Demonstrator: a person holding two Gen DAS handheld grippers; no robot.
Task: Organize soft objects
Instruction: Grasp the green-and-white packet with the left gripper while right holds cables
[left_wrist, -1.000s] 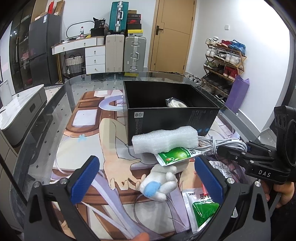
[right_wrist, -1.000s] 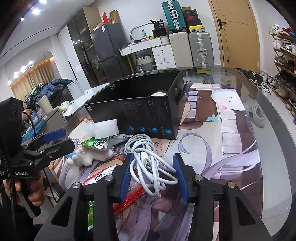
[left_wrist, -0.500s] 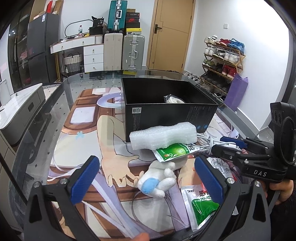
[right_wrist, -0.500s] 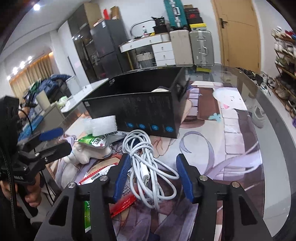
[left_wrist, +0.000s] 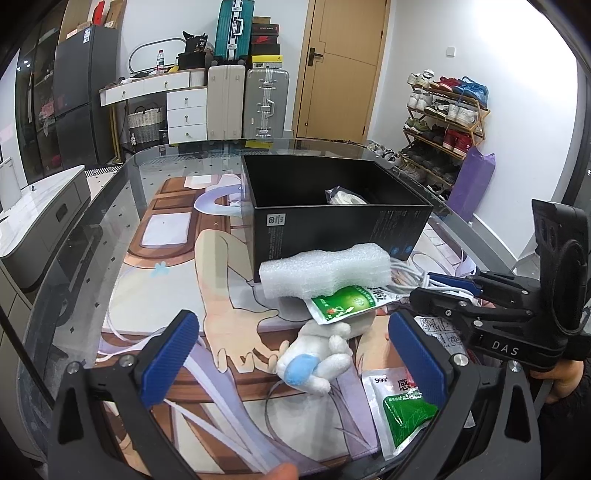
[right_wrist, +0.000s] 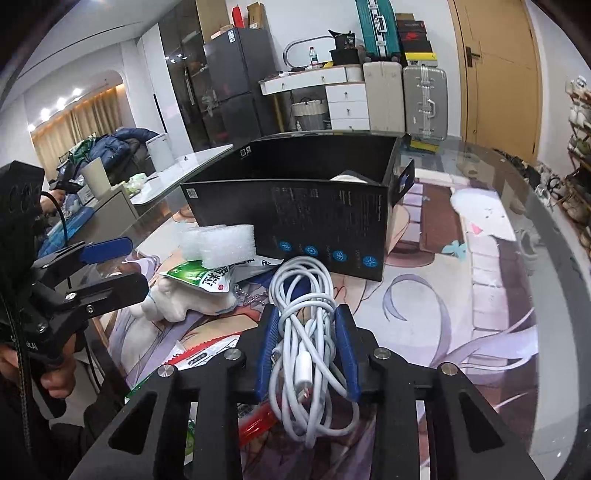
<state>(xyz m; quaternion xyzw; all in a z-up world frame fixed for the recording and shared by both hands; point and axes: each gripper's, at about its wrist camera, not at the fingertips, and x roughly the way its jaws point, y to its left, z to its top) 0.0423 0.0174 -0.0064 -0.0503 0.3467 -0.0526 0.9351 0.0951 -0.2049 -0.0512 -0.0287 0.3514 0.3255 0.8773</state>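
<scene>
**Mei:** Right wrist view first: what are those tongs doing?

**Jun:** The right gripper (right_wrist: 306, 339) has its blue pads pressed in on a bundle of white cable (right_wrist: 301, 314), pinching the coil from both sides. Loops stick out ahead of the fingers and hang behind them.

**Mei:** And the other pair?

**Jun:** The left gripper (left_wrist: 295, 354) is spread wide with nothing between its pads. It hangs above the printed mat (left_wrist: 177, 295), with the white plush toy (left_wrist: 317, 360) below the gap.

**Mei:** Where are the rest of the soft things?

**Jun:** A white foam block (left_wrist: 327, 267) lies just in front of the black box (left_wrist: 332, 225), resting on a green sachet (left_wrist: 341, 302) that overlaps the plush. A second green-and-white sachet (left_wrist: 400, 404) lies flat near the table's near edge. The box stands open on the glass table (left_wrist: 110, 206) with something white inside; I cannot tell what.
</scene>
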